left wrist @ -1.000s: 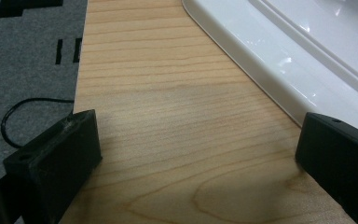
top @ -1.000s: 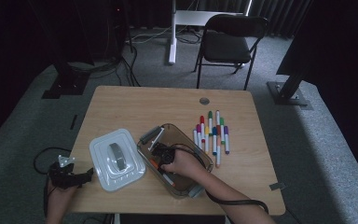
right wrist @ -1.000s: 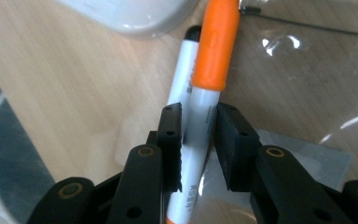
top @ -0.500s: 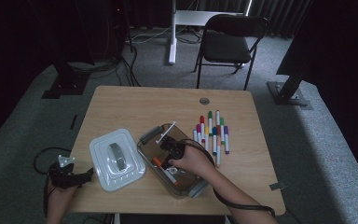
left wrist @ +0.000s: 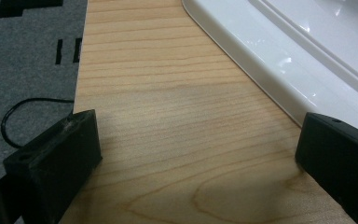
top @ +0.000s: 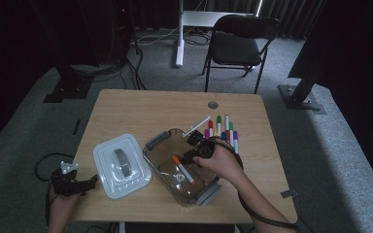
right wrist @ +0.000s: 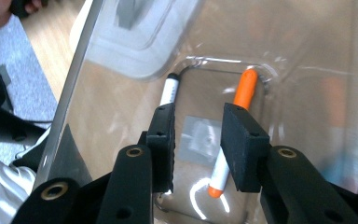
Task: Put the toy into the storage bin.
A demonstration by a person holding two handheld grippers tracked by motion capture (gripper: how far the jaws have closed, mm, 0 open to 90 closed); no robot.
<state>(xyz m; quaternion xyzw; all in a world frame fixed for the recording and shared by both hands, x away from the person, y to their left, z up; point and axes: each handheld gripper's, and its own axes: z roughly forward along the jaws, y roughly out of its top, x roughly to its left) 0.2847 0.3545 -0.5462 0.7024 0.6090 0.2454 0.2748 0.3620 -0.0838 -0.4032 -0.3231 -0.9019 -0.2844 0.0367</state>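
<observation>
A wooden table (top: 141, 111) seen from above, in a dim room with grey carpet. At its left front corner, a hand holds the left gripper (top: 73, 183) low at the table edge; the left gripper view shows its jaws standing wide apart with bare wood between them, empty. Just right of it lies a white lid (top: 122, 165) with a grey handle, flat on the wood, its rim close to one jaw.

Right of the lid sits a clear brown-tinted container (top: 162, 145) with grey latches at both ends, set at a slant. Inside on its floor lies an orange marker (top: 183, 169), white-barrelled with an orange cap and tip. The right gripper view also shows a second marker (right wrist: 170, 90), white with a black tip, beside it. The right gripper (top: 194, 151) is inside the container, above the orange marker, jaws partly apart and holding nothing.

Further right, a row of coloured markers (top: 222, 130) lies on the table, just beside the container, with bare wood beyond them to the right edge.

Behind the table stands a black folding chair (top: 240, 46) and a white desk leg (top: 179, 34).
</observation>
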